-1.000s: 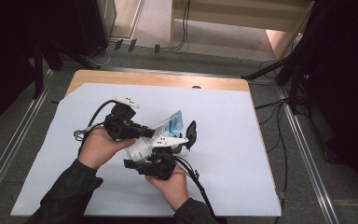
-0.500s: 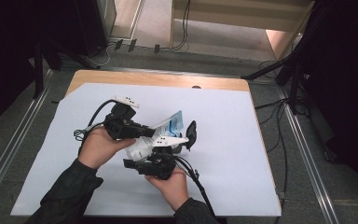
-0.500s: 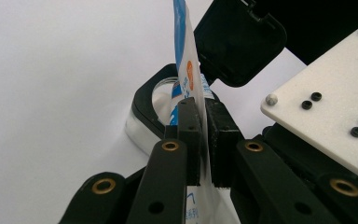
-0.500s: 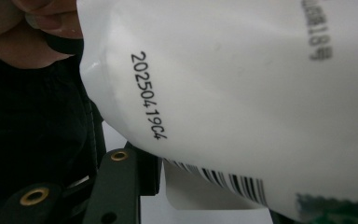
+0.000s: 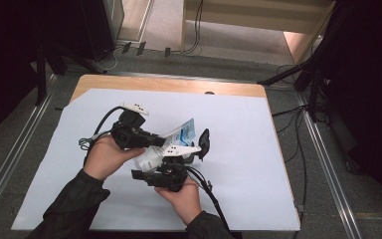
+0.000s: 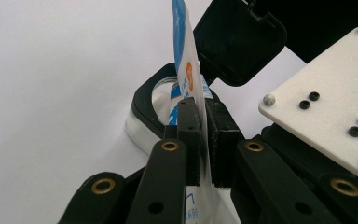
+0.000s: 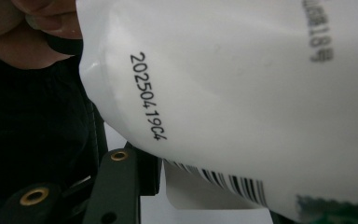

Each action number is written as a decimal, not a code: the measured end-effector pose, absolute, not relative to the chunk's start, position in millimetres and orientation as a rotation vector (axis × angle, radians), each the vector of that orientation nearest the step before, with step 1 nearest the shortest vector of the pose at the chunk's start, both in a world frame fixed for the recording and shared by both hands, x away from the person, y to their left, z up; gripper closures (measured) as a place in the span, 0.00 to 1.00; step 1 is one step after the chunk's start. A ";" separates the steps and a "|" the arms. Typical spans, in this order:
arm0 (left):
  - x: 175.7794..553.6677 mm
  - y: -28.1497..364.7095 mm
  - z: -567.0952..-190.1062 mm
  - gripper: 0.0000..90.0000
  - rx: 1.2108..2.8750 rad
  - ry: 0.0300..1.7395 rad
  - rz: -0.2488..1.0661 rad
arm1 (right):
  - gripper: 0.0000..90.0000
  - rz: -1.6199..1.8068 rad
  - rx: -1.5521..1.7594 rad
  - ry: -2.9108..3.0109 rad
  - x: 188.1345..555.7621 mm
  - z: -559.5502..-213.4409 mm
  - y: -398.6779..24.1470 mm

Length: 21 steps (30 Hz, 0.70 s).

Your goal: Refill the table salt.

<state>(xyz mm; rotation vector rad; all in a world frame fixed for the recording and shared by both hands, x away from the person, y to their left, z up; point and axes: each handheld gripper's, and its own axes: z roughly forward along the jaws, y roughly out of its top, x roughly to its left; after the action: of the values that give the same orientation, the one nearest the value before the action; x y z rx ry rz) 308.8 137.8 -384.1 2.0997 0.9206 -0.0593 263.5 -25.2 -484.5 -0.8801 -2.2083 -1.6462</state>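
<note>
Covering most of the wooden table (image 5: 238, 89): one white sheet (image 5: 248, 164), bare apart from the work held over its middle.

Change over the last second: none. Both hands, the pouch and the container sit as they did a second ago. Judgement: this is a pause with the pouch poised at the container's mouth, and the work is neither advanced nor lost.

Left gripper (image 6: 203, 107): jaws closed tight on the flat body of the pouch, pinching it upright between the pads. In the high view it (image 5: 161, 141) reaches in from the left.

Right gripper (image 5: 186, 158): held below and to the right of the left one, with its grey plate on top. Its jaws stand part-way apart. Whether the pads press on the container cannot be told.

Pouch (image 6: 186, 56): a thin, flat sachet with a white back (image 7: 242, 93) and blue print with an orange spot on the front. It is lifted off the sheet between the two grippers (image 5: 183, 133), one end at the container's opening.

Container (image 6: 142, 126): small, with a clear wall and a black rim, just beyond the left jaws.

Lid (image 6: 237, 42): black, hinged and flipped open, standing clear of the mouth.

Print on the pouch's back: a dark date code and a barcode strip.
</note>
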 end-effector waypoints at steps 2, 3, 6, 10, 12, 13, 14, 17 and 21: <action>309.1 137.7 -384.3 0.96 2.104 0.925 -0.056 | 0.66 -1.644 -0.881 -2.205 263.6 -484.7 -25.1; 309.3 137.7 -384.5 0.96 2.103 0.923 -0.060 | 0.66 -1.643 -0.881 -2.204 263.7 -484.8 -25.0; 309.4 137.9 -384.3 0.96 2.102 0.923 -0.058 | 0.66 -1.647 -0.879 -2.205 264.5 -485.1 -24.9; 309.2 137.8 -384.1 0.96 2.098 0.923 -0.051 | 0.66 -1.644 -0.878 -2.207 265.1 -484.6 -25.0; 309.2 137.6 -384.2 0.96 2.096 0.919 -0.050 | 0.66 -1.644 -0.876 -2.209 265.3 -484.6 -25.1; 309.2 137.5 -384.2 0.96 2.096 0.919 -0.049 | 0.66 -1.644 -0.876 -2.210 265.3 -484.5 -25.2; 309.2 137.3 -384.2 0.96 2.096 0.917 -0.050 | 0.66 -1.644 -0.876 -2.212 265.4 -484.5 -25.3; 309.3 136.8 -384.2 0.96 2.097 0.913 -0.050 | 0.66 -1.641 -0.876 -2.216 265.5 -484.3 -25.7; 309.2 136.3 -384.4 0.96 2.099 0.914 -0.047 | 0.66 -1.637 -0.876 -2.221 265.9 -484.4 -26.2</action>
<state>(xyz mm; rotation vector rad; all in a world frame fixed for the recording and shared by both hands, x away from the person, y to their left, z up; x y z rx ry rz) 309.2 136.3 -384.4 2.0988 0.9139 -0.0468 265.9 -26.2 -484.4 -0.8763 -2.2215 -1.6373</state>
